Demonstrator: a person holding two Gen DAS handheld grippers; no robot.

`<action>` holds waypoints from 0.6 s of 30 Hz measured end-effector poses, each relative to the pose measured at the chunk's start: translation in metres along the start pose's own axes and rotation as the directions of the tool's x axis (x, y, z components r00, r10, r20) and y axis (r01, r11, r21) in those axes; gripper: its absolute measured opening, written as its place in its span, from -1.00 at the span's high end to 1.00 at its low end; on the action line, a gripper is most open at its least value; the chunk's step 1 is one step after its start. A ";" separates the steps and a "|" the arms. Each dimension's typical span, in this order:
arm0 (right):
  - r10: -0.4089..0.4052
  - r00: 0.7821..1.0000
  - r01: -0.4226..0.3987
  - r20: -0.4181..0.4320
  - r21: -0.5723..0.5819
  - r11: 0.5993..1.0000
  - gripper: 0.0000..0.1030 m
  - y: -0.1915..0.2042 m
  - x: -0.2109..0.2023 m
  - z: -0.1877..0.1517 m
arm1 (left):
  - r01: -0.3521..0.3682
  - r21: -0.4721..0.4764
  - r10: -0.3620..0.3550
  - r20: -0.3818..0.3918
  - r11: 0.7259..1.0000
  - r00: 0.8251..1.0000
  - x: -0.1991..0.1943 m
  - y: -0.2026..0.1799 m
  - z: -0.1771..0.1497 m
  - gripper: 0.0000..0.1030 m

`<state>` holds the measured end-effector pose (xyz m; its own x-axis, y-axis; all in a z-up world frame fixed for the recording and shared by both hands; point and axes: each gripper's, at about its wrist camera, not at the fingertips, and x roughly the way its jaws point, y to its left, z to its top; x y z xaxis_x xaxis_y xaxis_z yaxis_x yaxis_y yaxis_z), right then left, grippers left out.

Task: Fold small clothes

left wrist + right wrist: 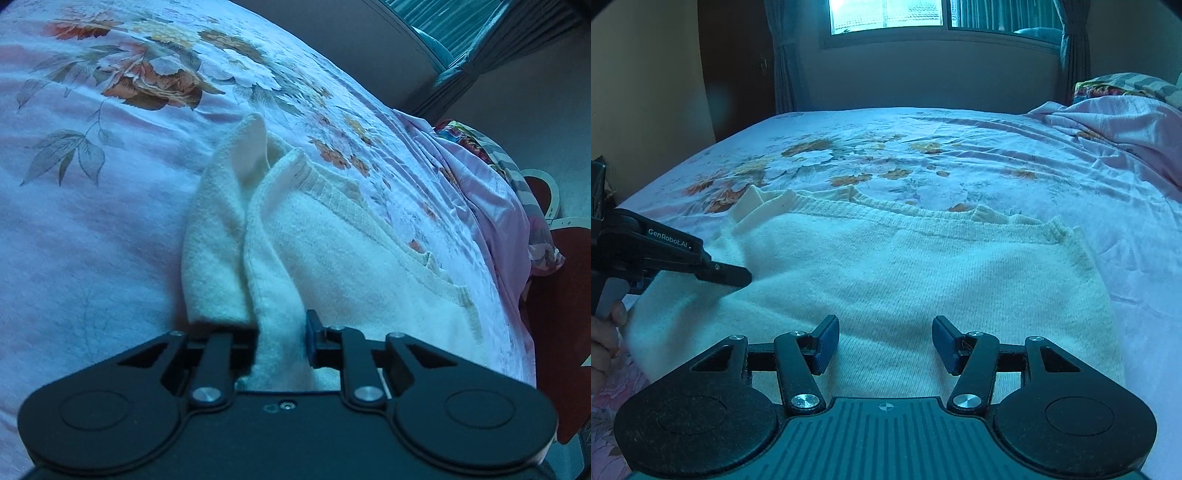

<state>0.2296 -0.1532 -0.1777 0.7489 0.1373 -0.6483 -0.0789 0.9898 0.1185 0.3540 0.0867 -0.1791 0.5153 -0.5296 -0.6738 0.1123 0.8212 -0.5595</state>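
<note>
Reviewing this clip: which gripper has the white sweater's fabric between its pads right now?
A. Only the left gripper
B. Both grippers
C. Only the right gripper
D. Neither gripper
A. In the left wrist view the left gripper pinches a fold of the white sweater at its edge, while the right gripper stands open above the sweater's flat front with nothing between its pads.

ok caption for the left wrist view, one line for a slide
Left gripper pinching a fold of the cream sweater on the floral bedsheet.
</note>
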 end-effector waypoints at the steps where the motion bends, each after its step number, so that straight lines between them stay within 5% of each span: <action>1: -0.023 1.000 0.023 0.004 -0.018 1.000 -0.08 0.003 0.004 0.003 | -0.011 0.012 0.011 0.007 1.000 1.000 -0.001 -0.003 0.000 0.71; 3: -0.082 0.996 0.079 -0.032 -0.083 0.993 -0.08 0.010 0.020 0.002 | -0.023 0.024 0.023 0.022 0.999 0.999 -0.005 -0.011 0.000 0.72; 8: -0.058 0.997 0.053 -0.051 -0.087 0.995 -0.08 0.005 0.031 -0.011 | -0.046 0.166 0.037 0.058 0.985 0.998 -0.025 -0.059 0.008 0.73; 12: 0.066 0.998 -0.066 0.003 0.108 0.992 -0.08 -0.025 0.002 -0.008 | -0.040 0.293 0.030 0.039 0.955 0.999 -0.027 -0.129 0.007 0.73; 18: 0.225 0.974 -0.221 0.011 0.246 0.944 -0.08 -0.069 -0.049 -0.038 | -0.044 0.457 0.086 -0.072 0.888 0.994 0.030 -0.230 -0.038 0.73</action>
<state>0.1733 -0.2266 -0.1820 0.7194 0.3560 -0.5965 -0.0778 0.8946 0.4401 0.3110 -0.1261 -0.0893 0.4608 -0.4712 -0.7520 0.4656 0.8498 -0.2472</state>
